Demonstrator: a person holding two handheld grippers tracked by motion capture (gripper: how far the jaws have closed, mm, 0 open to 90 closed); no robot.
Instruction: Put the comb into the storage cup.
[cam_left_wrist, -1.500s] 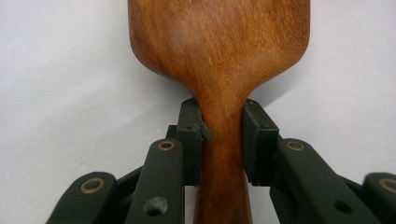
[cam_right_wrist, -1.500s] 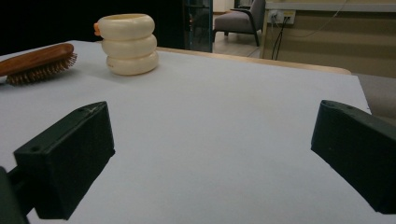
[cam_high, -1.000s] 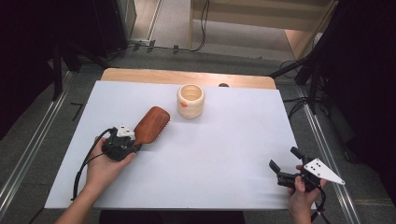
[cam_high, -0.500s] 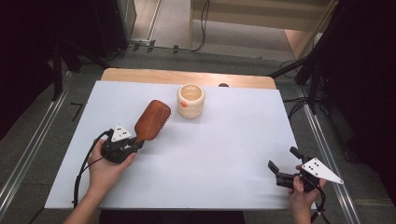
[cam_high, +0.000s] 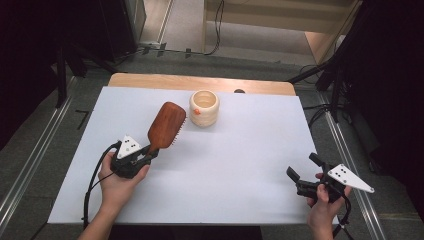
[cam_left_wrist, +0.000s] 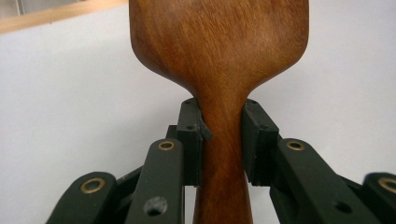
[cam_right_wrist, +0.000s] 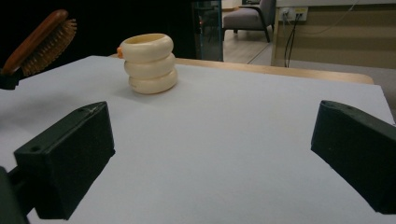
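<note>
So the high view is sitting above the person's side, looking forward and down over the whole white worktop (cam_high: 240, 165), far enough back to catch both forearms and the floor behind. The left gripper view is riding right up against the hairbrush (cam_left_wrist: 219, 60), staring along its wooden back with worktop behind it. The right gripper view is hanging low near the worktop's edge, looking level across it, sharing the ringed cup (cam_right_wrist: 148, 63) and the brush with the high view.

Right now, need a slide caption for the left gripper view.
Left gripper clamps the wooden hairbrush at its neck above the white table.
</note>
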